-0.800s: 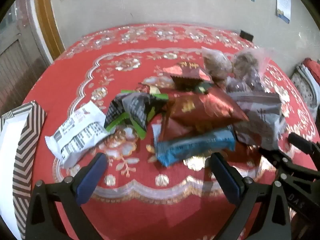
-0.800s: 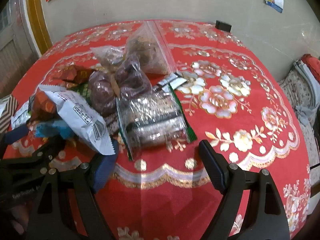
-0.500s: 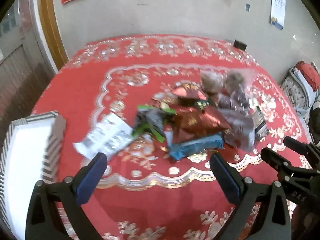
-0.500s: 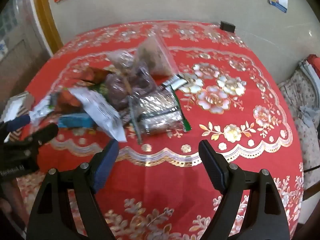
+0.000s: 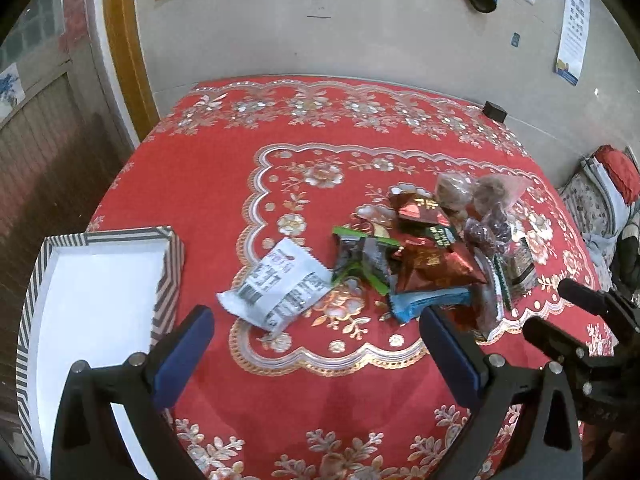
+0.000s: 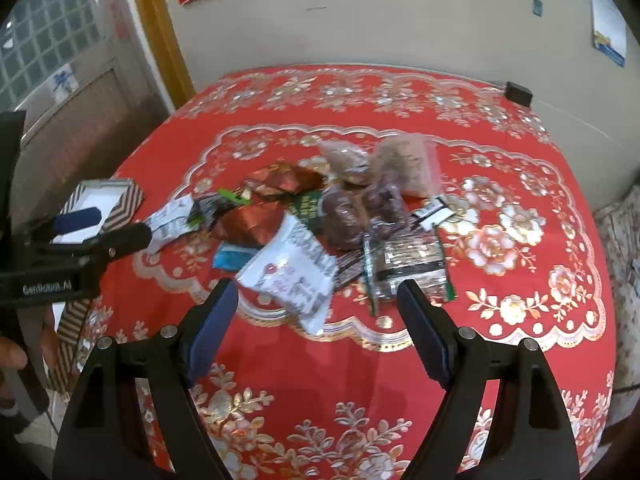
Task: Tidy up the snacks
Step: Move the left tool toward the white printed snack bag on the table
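A pile of snack packets lies on the red flowered tablecloth: a white packet, a grey-green one, a dark red one, a blue one and clear bags of brown snacks. A second white packet and a clear bag with a green edge lie nearest in the right wrist view. My left gripper is open and empty, held above the table's near edge. My right gripper is open and empty, back from the pile.
A white tray with a striped rim sits at the table's left edge; it also shows in the right wrist view. A small black box sits at the far right corner by the wall. A cushioned seat stands to the right.
Both grippers have pulled back and up from the pile, so the snacks look smaller and farther. The tray has come into fuller view. Both stay open and empty.
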A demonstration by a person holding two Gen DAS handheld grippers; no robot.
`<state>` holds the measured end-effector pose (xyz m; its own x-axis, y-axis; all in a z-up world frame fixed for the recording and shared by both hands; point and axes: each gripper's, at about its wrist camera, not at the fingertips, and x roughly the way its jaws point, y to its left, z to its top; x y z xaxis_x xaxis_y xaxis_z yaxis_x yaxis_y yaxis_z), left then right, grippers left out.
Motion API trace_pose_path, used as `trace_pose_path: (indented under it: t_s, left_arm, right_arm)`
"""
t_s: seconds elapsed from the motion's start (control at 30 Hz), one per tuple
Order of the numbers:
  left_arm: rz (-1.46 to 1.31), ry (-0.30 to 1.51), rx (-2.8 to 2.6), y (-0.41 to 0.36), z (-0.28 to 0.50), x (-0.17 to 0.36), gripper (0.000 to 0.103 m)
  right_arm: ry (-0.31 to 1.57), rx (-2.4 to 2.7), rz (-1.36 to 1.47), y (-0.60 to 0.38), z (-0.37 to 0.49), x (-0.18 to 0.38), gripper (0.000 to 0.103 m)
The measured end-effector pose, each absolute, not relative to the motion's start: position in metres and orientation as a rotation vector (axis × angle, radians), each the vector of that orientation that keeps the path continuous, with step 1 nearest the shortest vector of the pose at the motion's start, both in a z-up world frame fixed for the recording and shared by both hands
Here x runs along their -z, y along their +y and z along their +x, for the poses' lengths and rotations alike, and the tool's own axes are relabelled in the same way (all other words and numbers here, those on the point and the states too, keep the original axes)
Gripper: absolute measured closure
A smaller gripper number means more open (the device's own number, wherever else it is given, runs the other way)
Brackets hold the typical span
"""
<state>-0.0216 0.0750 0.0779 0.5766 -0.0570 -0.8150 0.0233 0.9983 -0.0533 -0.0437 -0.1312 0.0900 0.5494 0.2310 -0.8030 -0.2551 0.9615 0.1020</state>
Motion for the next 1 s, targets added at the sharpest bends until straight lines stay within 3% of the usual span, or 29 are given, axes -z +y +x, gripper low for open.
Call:
trace_pose_path:
  t_s: [1.0]
  left_arm:
    - [0.002, 1.064, 0.168, 0.101, 0.012, -0.051, 0.0]
  right_arm:
    - [0.999, -0.292, -0.026, -0.131, -0.046, -0.076, 0.021]
